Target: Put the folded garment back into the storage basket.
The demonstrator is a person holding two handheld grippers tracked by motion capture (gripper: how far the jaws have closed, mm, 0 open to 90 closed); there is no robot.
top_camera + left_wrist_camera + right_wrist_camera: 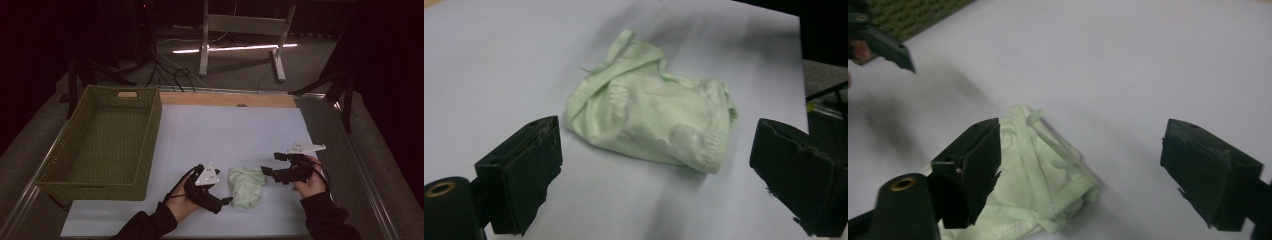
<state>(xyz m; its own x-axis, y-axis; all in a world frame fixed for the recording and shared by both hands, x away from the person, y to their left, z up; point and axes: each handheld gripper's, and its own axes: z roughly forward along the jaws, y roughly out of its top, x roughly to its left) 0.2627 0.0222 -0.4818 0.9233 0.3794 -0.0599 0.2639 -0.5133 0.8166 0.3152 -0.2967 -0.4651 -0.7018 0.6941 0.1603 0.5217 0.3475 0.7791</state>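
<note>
A crumpled pale green garment (246, 186) of soft, thin knit with stitched hems and narrow straps is seen lying on the white sheet (220, 135) near the table's front edge. It is flanked by the left gripper (226, 201) and the right gripper (265, 171), both held just beside it; the jaws of each are spread wide and nothing is gripped. Nothing is placed between them and the cloth. A woven green rectangular basket (150, 145) with a cut-out handle is set well apart at the left
</note>
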